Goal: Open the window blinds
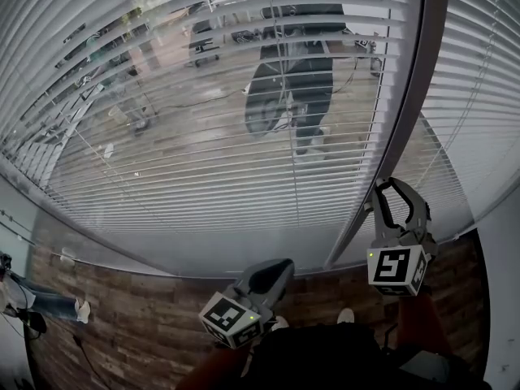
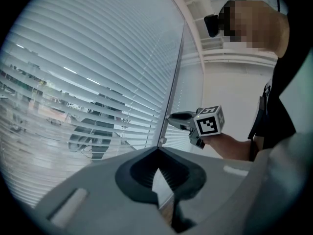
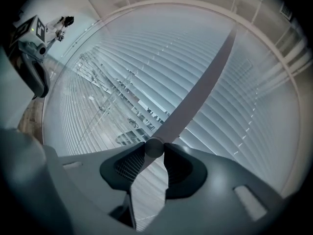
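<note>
Head view: white slatted window blinds (image 1: 203,136) fill the wall ahead. The slats are tilted partway flat, and a dark figure and wood floor show through the gaps. Right tongs (image 1: 400,187) are up at the blinds' right side. In the right gripper view they are clenched on the rounded end of the grey tilt wand (image 3: 195,92), which slants up across the slats. Left tongs (image 1: 276,270) sit lower, off the blinds, tips pressed together and empty.
</note>
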A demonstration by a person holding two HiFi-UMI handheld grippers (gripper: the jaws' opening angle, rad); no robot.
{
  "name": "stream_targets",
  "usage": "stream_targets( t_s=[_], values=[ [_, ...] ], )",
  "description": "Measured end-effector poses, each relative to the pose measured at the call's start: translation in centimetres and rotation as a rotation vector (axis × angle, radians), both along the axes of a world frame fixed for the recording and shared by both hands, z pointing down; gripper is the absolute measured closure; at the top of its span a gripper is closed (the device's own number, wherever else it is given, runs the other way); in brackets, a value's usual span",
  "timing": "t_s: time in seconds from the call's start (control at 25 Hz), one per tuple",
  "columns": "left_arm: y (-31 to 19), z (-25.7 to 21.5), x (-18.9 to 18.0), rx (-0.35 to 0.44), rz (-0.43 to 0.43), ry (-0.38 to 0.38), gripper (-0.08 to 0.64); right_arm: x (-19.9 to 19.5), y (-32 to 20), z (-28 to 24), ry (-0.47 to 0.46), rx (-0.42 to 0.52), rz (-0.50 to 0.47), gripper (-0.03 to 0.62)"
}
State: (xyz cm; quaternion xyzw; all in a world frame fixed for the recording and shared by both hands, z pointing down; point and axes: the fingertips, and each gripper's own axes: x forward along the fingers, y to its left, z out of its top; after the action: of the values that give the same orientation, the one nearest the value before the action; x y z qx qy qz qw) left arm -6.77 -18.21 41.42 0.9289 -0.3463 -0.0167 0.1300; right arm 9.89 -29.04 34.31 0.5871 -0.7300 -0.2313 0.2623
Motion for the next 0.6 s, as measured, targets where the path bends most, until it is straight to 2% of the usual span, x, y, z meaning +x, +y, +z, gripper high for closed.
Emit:
stream_targets(
  t_s=[0.2, 0.28, 0.48, 0.6],
  values=[
    [-0.08, -0.25, -0.12, -0.01, -0.007, -0.007, 0.56, -0.01, 0.0, 0.02, -0.009, 0.001, 0.0, 0.442],
    [-0.03, -0.21, -0.05, -0.018, -0.006, -0.006, 0.56, -0.02, 0.01, -0.07, -0.069, -0.008, -0.017, 0.438],
    [0.19, 0.46, -0.04, -0.013, 0.007, -0.015, 0.56, 0.17, 0.25, -0.51, -0.377, -0.044, -0.106, 0.418],
    [0.2, 0.07, -0.07, -0.02, 0.002, -0.017, 0.56, 0.81, 0.46, -0.25, -0.631, -0.13, -0.13, 0.403]
  ],
)
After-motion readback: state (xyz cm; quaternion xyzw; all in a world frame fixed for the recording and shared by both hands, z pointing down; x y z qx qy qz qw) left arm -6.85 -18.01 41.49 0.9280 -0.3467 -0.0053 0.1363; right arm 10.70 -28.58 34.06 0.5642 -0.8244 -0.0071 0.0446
